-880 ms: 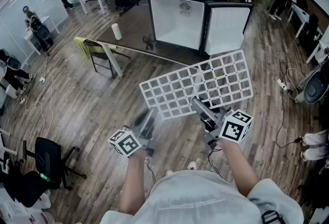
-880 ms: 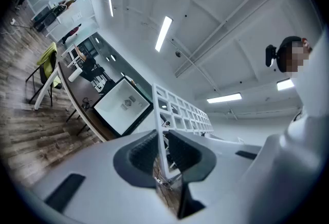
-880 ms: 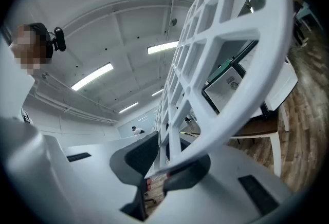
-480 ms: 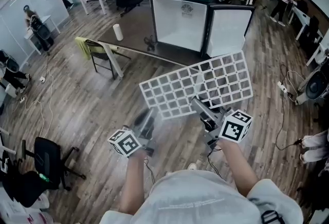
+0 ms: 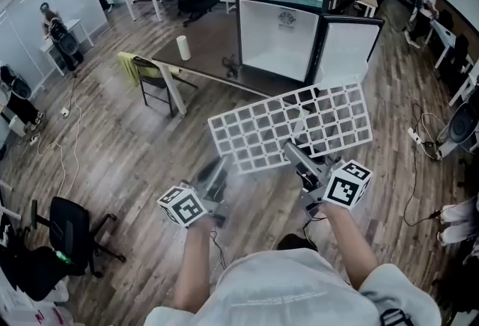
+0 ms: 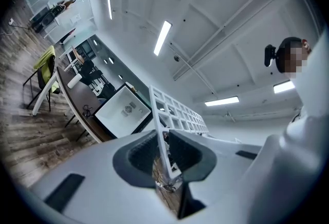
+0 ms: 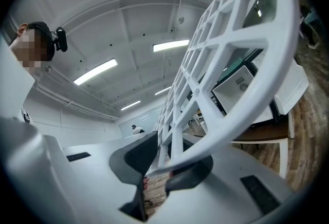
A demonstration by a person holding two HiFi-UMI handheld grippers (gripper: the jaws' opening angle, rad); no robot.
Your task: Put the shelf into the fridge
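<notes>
Both claws are nipped nearly closed on the near edge of the white grid shelf (image 5: 292,126). The left gripper (image 5: 217,171) and right gripper (image 5: 293,155) each pinch its thin rim, holding it up roughly flat over the wood floor (image 5: 112,152). The open fridge (image 5: 281,37) sits well ahead on the dark table (image 5: 206,55), so I'd say the carry and the slide-in are both left.

Your shelf (image 5: 292,126) is a white grid of square openings. Your left gripper (image 5: 215,170) and right gripper (image 5: 293,151) are pale grey with dark pads, and each carries a cube of black-and-white square markers. The fridge (image 5: 281,40) is white inside with a dark frame. The floor (image 5: 112,160) is grey-brown wood planks.
</notes>
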